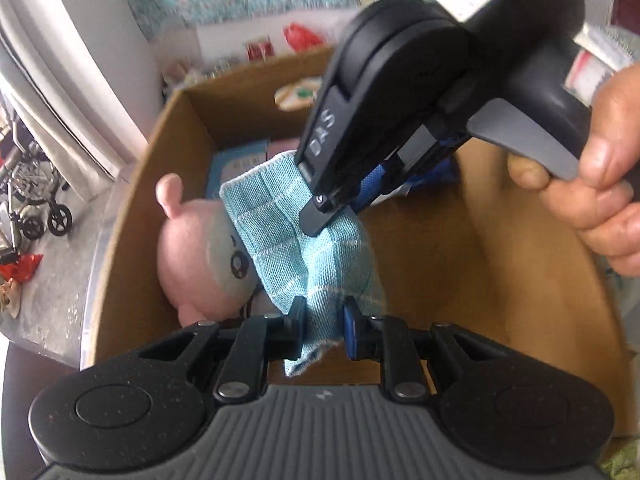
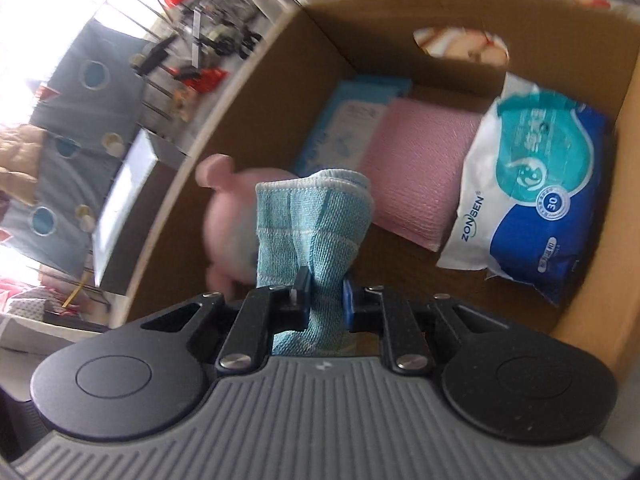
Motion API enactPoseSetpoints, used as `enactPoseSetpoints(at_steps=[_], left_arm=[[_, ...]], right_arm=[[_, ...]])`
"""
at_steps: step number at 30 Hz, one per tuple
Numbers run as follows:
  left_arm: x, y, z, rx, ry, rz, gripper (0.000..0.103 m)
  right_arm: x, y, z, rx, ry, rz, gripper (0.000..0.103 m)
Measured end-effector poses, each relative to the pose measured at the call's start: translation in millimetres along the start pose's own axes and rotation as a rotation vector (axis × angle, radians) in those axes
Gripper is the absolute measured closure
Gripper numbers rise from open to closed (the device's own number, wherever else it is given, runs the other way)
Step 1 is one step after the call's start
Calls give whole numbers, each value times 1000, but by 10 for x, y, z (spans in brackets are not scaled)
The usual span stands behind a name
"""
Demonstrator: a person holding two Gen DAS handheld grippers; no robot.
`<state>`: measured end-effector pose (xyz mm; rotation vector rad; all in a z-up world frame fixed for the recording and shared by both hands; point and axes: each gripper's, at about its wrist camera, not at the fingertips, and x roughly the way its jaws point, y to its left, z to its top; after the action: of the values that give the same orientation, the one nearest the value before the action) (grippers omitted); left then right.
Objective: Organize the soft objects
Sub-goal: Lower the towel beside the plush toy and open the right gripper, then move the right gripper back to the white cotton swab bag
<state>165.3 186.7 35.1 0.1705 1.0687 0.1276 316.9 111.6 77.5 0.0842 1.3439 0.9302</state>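
- Left wrist view: the left tongs are closed tight on the lower end of a folded light-blue cloth, the fabric pinched between the black pad and the blue pad
- The same cloth is gripped higher up by the right tongs, which come in from the upper right, held by a person's hand on the grey trigger
- The cloth hangs over the open cardboard box, stretched between the two tongs, above the box floor
- Just behind and left of the cloth a pink plush toy lies inside the box against its left wall; its face touches or is overlapped by the cloth
- Outside the box, at far left, a wheelchair stands on the floor
- Right wrist view: the right tongs are nearly shut on the light-blue cloth, whose folded top stands up beyond the fingertips
- The pink plush toy shows blurred behind the cloth, near the left wall of the cardboard box
- Deeper in the box a pale-blue flat pack, a pink folded cloth and a blue-and-white wipes pack lie side by side, the pink cloth between the other two
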Motion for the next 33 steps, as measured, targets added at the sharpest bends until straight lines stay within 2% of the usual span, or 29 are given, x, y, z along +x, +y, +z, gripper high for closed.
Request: enactPoseSetpoints(at_steps=[6,9,10,11,12,14,16,17,20,24,29,33], left_arm=[[285,-2,109,5,80,-25,81],[413,-25,135,11,117,-39,79],[420,-26,156,10,121,-40,78],[412,-23,178,8,121,-40,71],[403,-15,212,7,121,-43,67],[379,-9,226,2,114,-43,66],[337,-22,220,-4,103,-39,61],[316,-20,222,-10,97,-43,56],[235,-2,208,-36,75,-52,44],[-10,84,138,-60,13,-46,35],[-439,14,28,-69,-132,-15,19],[-775,-171,-67,-58,-209,-29,16]], right_arm=[[331,-91,88,-3,59,-94,84],[380,-108,100,-11,82,-139,77],[372,-101,104,-13,81,-150,67],[377,-100,118,-20,76,-162,53],[349,-96,126,-24,65,-168,48],[291,-103,148,-16,43,-140,41],[207,-108,155,-5,21,-113,36],[159,-113,162,-2,13,-96,34],[-10,-109,153,1,-29,-54,32],[-370,-122,89,19,-113,46,32],[-1021,-181,-242,40,-286,204,28],[-1497,-250,-717,21,-405,296,23]])
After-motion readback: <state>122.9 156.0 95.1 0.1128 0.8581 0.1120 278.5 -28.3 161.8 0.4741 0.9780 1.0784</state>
